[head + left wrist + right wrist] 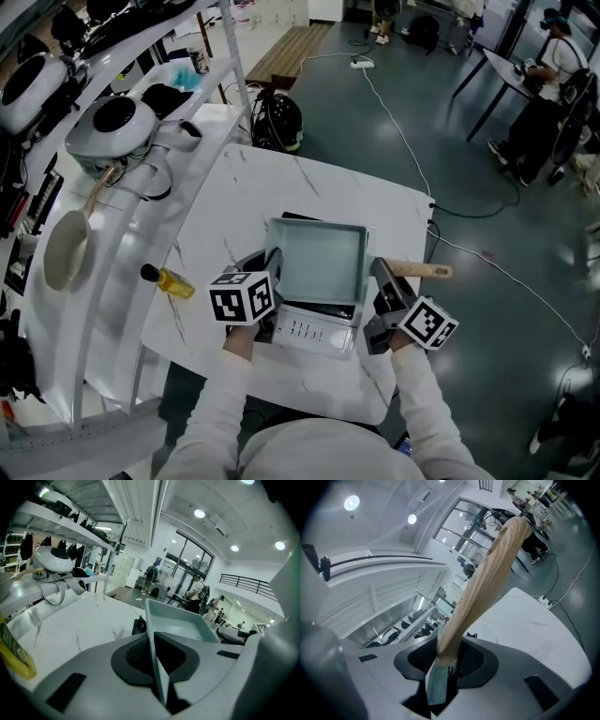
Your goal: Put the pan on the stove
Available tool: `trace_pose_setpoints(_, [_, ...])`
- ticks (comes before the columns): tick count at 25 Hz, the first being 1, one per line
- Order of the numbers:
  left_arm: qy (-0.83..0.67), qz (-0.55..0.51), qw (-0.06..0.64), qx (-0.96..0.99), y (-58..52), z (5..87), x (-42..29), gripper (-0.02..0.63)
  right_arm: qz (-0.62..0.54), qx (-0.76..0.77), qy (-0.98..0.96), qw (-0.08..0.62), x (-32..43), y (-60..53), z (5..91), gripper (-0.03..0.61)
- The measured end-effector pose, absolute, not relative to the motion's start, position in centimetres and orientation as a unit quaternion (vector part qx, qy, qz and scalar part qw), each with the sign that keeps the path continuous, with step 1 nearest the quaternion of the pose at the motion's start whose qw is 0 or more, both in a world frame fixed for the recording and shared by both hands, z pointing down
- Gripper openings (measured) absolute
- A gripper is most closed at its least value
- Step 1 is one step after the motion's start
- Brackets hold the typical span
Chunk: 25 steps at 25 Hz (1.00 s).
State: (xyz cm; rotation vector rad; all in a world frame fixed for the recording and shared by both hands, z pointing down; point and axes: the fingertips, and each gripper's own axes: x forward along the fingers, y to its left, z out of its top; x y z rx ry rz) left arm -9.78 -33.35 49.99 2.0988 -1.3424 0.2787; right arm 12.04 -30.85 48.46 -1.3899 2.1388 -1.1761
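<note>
- the rim of the pan [319,255] is clamped by the left hand-held gripper [272,267].
- its wooden handle [424,271] is clamped by the right hand-held gripper [382,277].
- the stove [314,335] is seen under the pan.

Left gripper [272,264]: jaws clamped on the side wall of the pan [319,225], marker cube turned upward. Right gripper [381,274]: jaws closed on the wooden handle [424,270]. Forearms [223,398]: white-sleeved, extended forward, held side by side.

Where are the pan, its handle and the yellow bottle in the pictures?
pan [319,262], head view, on its bare inner bottom.
handle [429,271], head view, on the wooden shaft.
bottle [176,282], head view, on its yellow body.
</note>
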Motion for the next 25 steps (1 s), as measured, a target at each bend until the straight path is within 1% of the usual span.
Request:
trace_pose_setpoints(17, [-0.510,0.160,0.318,0.783,-33.7,51.1,-9.1,0.028,-0.442,-0.488,0.736,0.158,12.5,-31.2,50.3,0.156])
trace_pose_setpoints(25, [-0.517,0.181,0.339,0.765,-33.6,51.9,-9.3,0.029,-0.456,-0.489,0.728,0.156,12.6,-31.0,51.1,0.158])
